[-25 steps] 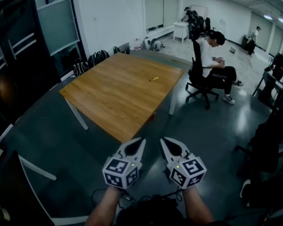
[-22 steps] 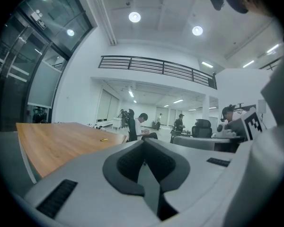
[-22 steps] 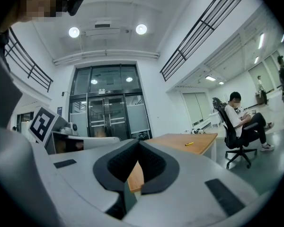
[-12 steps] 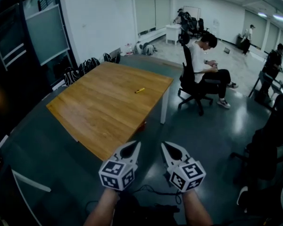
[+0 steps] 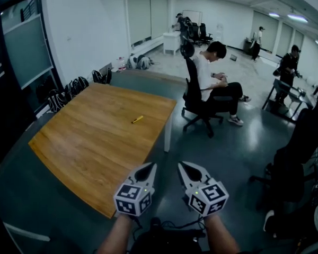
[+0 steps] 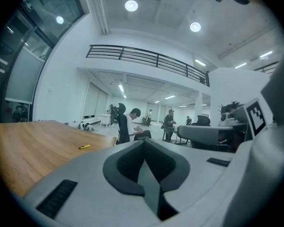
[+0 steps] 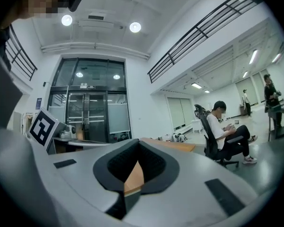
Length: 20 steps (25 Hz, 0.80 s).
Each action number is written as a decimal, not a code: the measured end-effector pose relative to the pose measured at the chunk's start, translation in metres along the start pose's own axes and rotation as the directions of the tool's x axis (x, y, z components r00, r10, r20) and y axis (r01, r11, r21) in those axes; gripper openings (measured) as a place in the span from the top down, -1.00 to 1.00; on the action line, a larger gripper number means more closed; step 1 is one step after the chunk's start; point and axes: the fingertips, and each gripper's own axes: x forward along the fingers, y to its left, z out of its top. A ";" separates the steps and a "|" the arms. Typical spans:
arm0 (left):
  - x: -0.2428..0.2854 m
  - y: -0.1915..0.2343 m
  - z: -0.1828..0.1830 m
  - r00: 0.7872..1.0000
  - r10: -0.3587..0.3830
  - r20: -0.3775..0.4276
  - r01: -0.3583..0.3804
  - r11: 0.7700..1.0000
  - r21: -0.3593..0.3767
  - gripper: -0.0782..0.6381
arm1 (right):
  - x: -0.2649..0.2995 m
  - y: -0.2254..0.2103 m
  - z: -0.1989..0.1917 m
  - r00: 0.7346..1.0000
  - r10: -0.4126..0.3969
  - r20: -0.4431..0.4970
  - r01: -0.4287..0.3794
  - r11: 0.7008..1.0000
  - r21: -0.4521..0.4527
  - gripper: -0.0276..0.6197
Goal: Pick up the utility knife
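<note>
The utility knife (image 5: 137, 119) is a small yellow bar lying near the far right side of the wooden table (image 5: 90, 142). It also shows far off in the left gripper view as the knife (image 6: 84, 147) on the tabletop (image 6: 28, 148). My left gripper (image 5: 149, 166) and right gripper (image 5: 183, 165) are held side by side off the table's near corner, over the dark floor and well short of the knife. Both are shut and hold nothing. The left gripper (image 6: 144, 142) points past the table's right side; the right gripper (image 7: 138, 144) has the table's edge (image 7: 177, 146) ahead.
A person sits on a black office chair (image 5: 193, 102) just right of the table's far corner. Bags (image 5: 69, 86) line the white wall on the left. A dark chair (image 5: 289, 165) stands at the right, and cables (image 5: 169, 226) lie on the floor below my hands. More people stand further back.
I have walked closer: in the head view the table and knife have slid left and nearer. Both grippers travelled along, still side by side and shut.
</note>
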 end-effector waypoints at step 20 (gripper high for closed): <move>0.219 0.122 0.028 0.999 0.004 -0.045 -0.003 1.000 0.021 0.76 | 0.190 -0.154 0.016 1.000 0.029 -0.008 -0.029 1.000 0.000 0.88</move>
